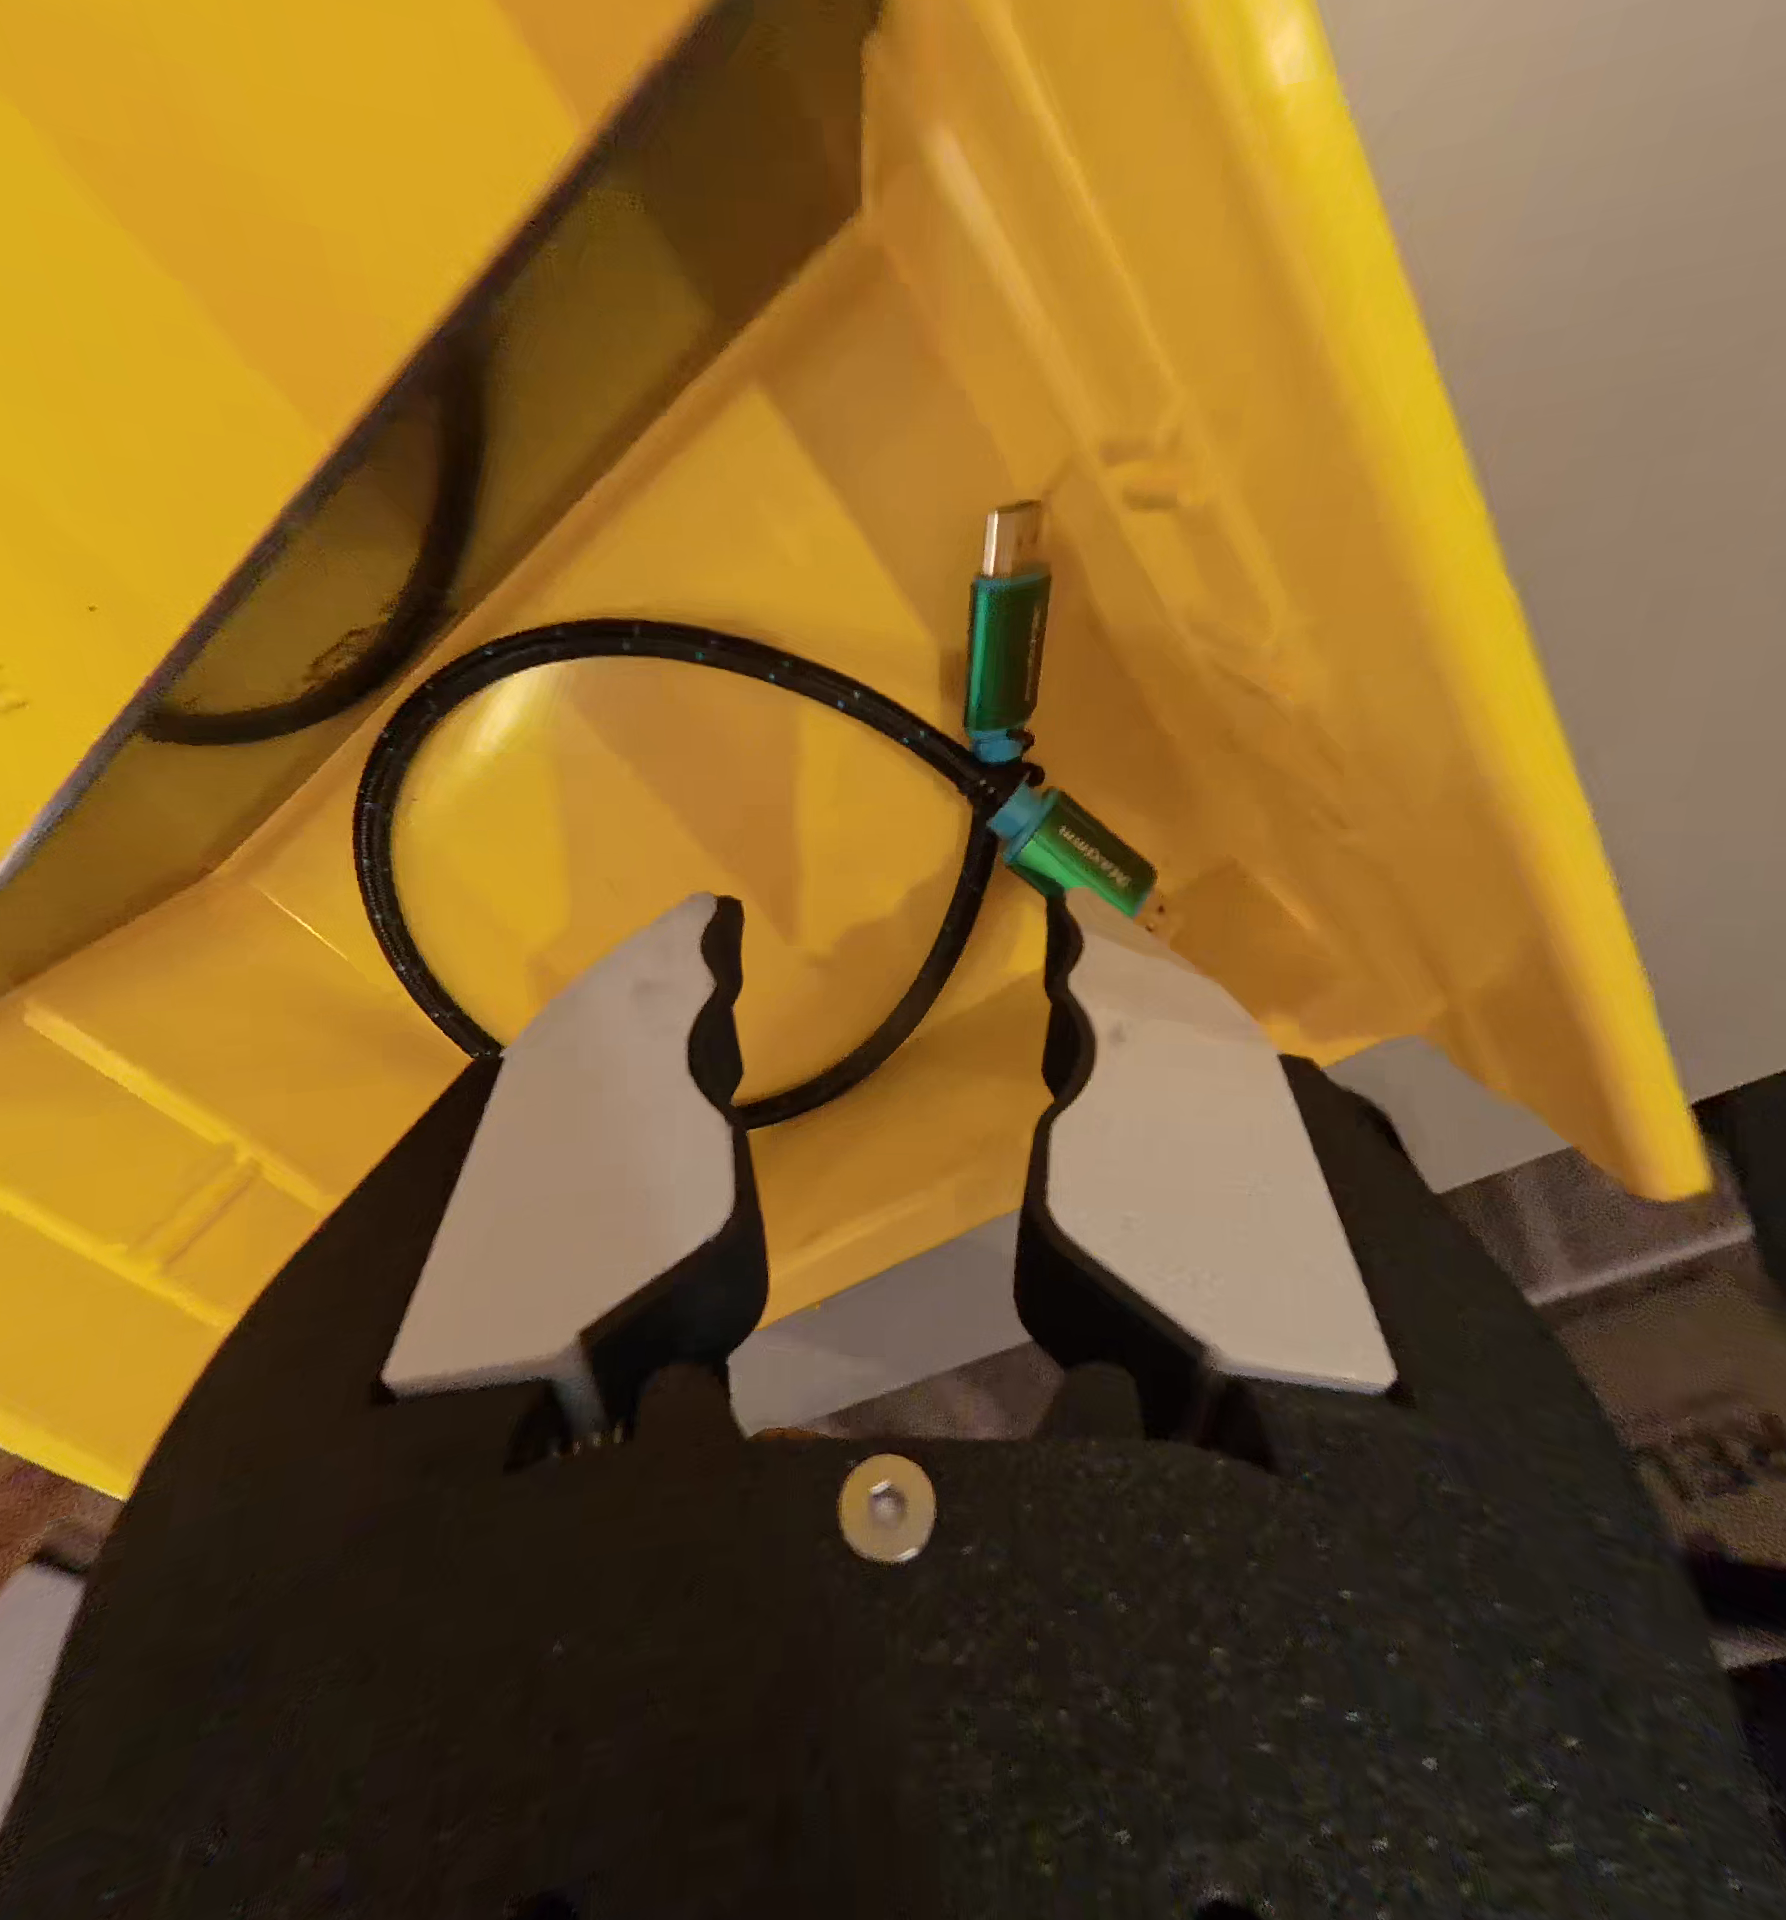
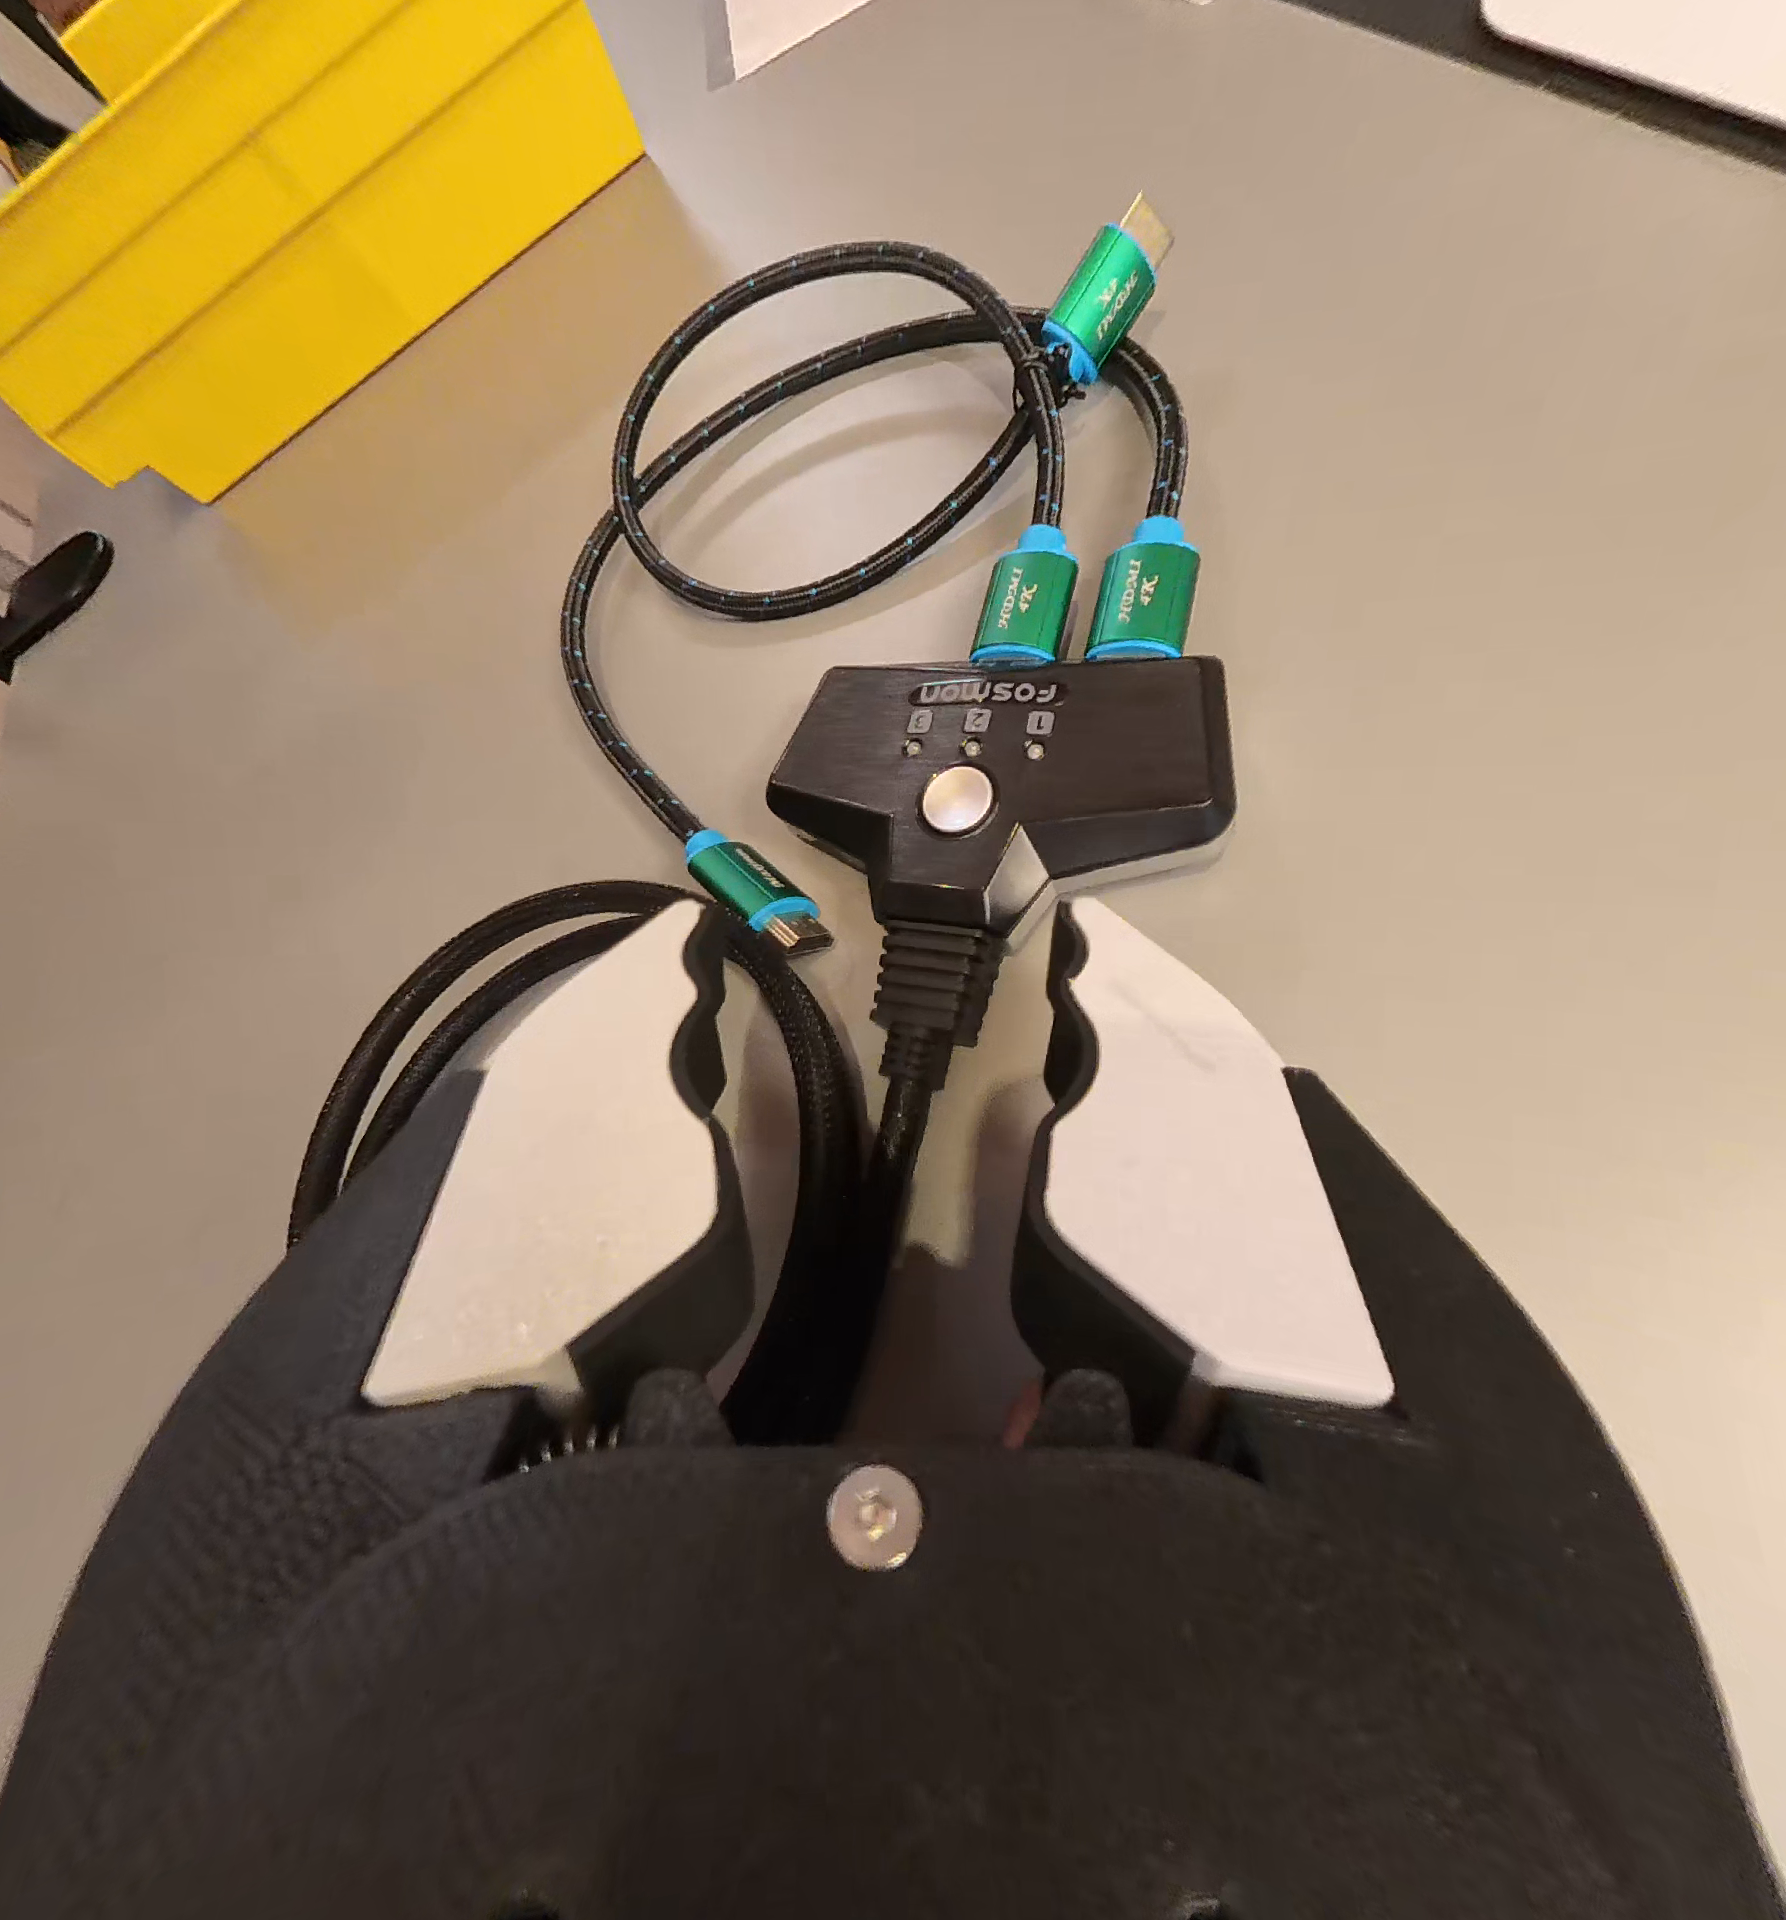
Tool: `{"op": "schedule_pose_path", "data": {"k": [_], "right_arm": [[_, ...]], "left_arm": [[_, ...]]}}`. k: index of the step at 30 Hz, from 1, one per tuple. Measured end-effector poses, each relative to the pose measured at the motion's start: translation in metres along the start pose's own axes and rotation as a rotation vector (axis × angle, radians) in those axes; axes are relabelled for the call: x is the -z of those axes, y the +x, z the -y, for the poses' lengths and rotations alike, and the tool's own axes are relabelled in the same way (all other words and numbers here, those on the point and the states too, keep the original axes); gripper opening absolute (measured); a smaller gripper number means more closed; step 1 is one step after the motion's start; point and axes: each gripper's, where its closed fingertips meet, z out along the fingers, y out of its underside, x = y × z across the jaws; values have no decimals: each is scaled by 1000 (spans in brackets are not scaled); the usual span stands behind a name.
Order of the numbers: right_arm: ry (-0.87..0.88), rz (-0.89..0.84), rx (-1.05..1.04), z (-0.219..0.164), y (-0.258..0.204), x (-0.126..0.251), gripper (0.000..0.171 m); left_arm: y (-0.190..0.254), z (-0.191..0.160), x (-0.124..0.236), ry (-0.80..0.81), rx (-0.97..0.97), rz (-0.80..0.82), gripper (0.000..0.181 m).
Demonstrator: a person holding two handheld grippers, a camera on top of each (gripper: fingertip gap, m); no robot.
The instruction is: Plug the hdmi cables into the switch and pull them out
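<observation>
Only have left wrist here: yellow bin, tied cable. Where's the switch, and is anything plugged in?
Observer: Switch lies on the grey table in the right wrist view, with two green plugs seated side by side.
Operator: Right tool on it?
Observer: No. Right tool is open, straddling the switch's own lead and gripping nothing.
Operator: Loose ends?
Observer: One free plug lies beside the switch near the tool's tip.

Grey table point(image 2: 1491, 727), switch point(image 2: 1014, 769), cables point(image 2: 598, 582), yellow bin point(image 2: 297, 239)
</observation>
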Motion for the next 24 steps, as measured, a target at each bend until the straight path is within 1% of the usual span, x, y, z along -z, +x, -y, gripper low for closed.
{"op": "schedule_pose_path", "data": {"k": [3,9,12,15,17,20,24], "right_arm": [[-15,13,-7,-2,0,-1,60],[2,16,-14,0,0,1,60],[3,20,-18,0,0,1,60],[6,22,-22,0,0,1,59],[3,26,-25,0,0,1,59],[-5,34,-30,-1,0,0,59],[-4,36,-38,-1,0,0,59]], "left_arm": [[0,-5,-10,-97,-44,-11,51],[-3,-10,-22,-209,-89,-19,50],[-4,-9,-20,-185,-75,-39,49],[-6,-5,-4,-98,-64,-50,49],[-4,-6,6,-75,-80,-59,48],[6,-11,5,-113,-130,-95,47],[15,-16,-13,-190,-172,-139,47]]}}
